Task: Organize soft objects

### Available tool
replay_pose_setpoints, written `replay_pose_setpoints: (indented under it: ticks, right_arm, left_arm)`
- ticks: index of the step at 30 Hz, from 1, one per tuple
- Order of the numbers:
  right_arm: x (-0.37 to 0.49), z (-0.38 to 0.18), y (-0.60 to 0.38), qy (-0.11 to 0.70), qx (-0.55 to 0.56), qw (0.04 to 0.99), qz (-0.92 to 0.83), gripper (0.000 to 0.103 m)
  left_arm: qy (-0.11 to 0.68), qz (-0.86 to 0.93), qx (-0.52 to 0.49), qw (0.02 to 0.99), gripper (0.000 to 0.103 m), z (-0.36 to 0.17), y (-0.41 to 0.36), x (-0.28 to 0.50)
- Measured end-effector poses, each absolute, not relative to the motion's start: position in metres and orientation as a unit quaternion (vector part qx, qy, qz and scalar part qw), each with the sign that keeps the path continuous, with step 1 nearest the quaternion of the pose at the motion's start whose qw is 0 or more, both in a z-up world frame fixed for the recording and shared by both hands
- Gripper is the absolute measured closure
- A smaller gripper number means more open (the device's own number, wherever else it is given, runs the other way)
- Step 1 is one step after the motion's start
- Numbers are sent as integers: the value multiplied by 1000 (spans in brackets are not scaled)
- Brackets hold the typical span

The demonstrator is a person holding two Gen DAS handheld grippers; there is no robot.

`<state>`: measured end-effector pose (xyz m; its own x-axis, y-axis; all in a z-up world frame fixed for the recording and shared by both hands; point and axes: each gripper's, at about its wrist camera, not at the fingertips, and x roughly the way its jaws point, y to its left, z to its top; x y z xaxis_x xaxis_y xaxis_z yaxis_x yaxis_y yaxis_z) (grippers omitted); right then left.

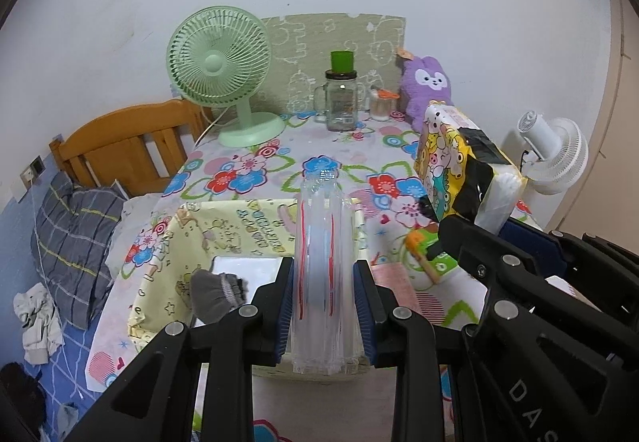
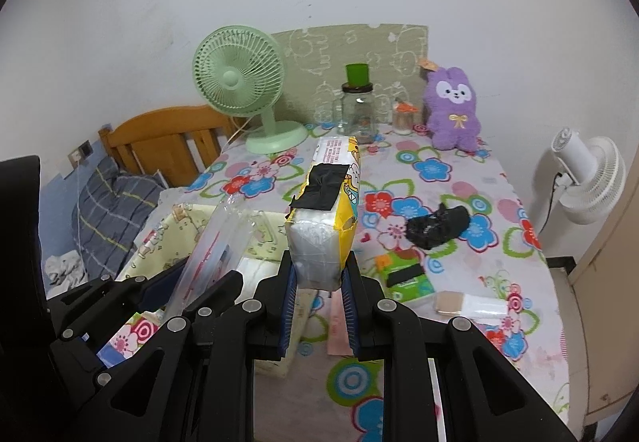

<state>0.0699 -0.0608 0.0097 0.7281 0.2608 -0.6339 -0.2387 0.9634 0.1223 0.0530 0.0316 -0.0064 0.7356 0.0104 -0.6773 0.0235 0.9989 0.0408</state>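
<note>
Both grippers are clamped: the left gripper (image 1: pixel 323 306) on a clear plastic bag (image 1: pixel 321 242) over the yellow fabric bin (image 1: pixel 223 230) at the table's near-left edge, the right gripper (image 2: pixel 319 298) on a tissue pack (image 2: pixel 325 214), probably light and squashy, held by its end.

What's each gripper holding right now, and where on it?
Left gripper: clear plastic bag, pinched near its lower end. Right gripper: yellow tissue pack, pinched at its near end.
</note>
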Motion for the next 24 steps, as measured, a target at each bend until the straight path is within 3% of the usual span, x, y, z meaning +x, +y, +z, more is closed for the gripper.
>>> replay_pose_setpoints:
  ticks: [24]
  right_arm:
    - [98, -15, 17, 372, -21, 904, 210, 78]
  left_arm:
    - [398, 39, 1, 917, 73, -34, 102, 73]
